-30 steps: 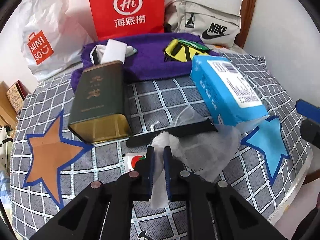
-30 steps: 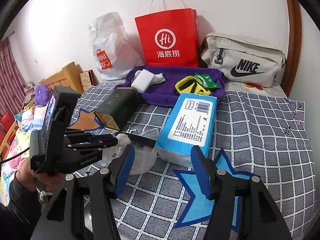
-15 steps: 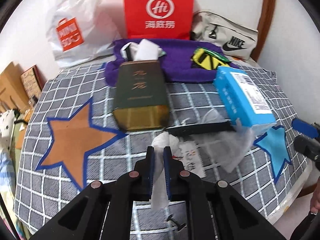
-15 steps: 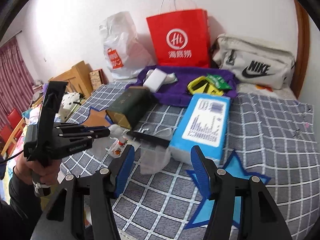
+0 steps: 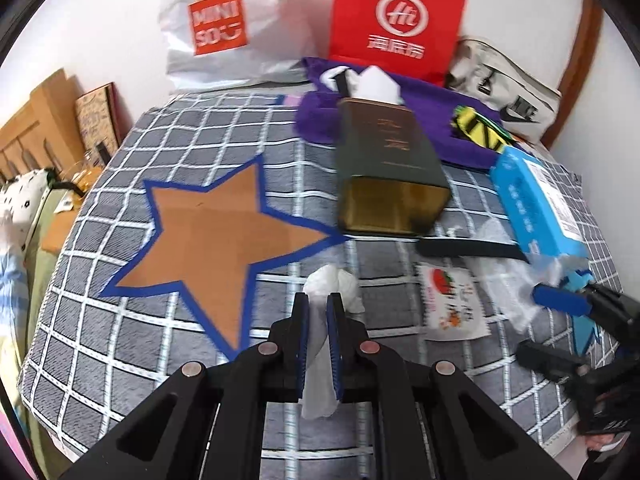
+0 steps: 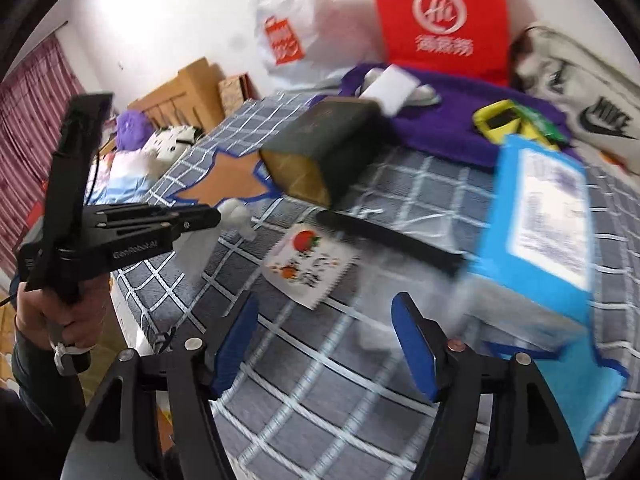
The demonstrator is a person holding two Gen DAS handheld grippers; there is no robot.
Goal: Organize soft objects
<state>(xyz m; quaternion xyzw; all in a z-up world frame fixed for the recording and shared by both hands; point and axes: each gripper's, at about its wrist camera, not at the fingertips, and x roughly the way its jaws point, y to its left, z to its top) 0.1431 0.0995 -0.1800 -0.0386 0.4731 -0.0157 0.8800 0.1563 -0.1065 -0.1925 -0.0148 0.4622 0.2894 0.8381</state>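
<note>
Your left tongs (image 5: 318,312) pinch the white tissue (image 5: 334,284) above the checkered tabletop (image 5: 120,280); your right tongs (image 6: 324,344) gape wide, holding nothing.

A grey cloth (image 5: 120,320) checked in white carries a brown star (image 5: 208,248) edged in blue, beside a dark green tin (image 5: 384,168), a purple towel (image 5: 452,136), a bright blue pack (image 5: 536,200) and a red bag (image 5: 396,20) with white lettering.

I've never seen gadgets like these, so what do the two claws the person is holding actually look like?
Both are matte black angular frames with silver rivets and blue pads lining two flat fingers. The left claw carries white lettering on its side and a tall black upright handle. The right claw looks identical. The left hand shows a dark sleeve.
</note>
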